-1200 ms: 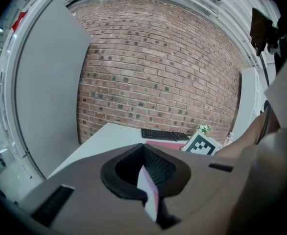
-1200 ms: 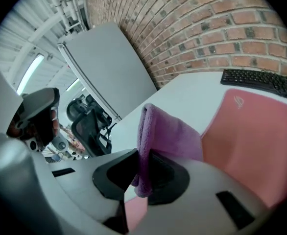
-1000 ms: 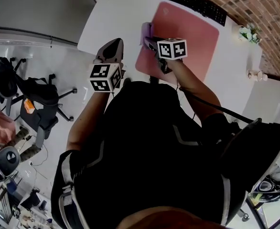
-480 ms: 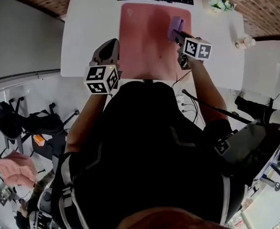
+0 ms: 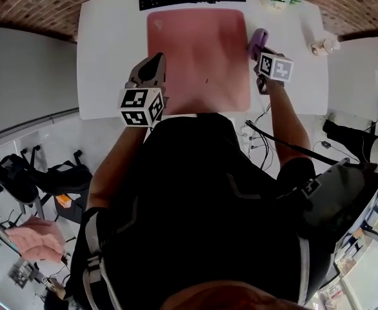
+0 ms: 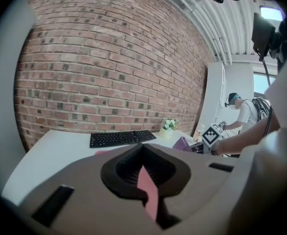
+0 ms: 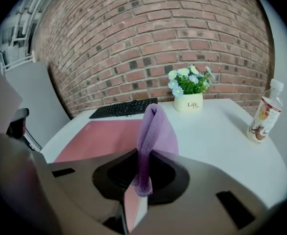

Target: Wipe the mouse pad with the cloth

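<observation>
- Right tongs [image 7: 142, 180] pinch the purple cloth [image 7: 155, 131], just off the right edge of the mouse pad [image 5: 198, 50];
- left tongs [image 6: 144, 180] closed, empty, near the pad's left edge;
- best to lower the cloth flat, then sweep in overlapping strokes.

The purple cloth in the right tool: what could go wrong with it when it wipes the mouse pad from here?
1. The right tool pinches only a narrow fold of the cloth, so rubbing might pull it loose.
2. The cloth is just past the right edge of the mouse pad, with the flower pot and the bottle on that side. A wide stroke could knock them over.
</observation>
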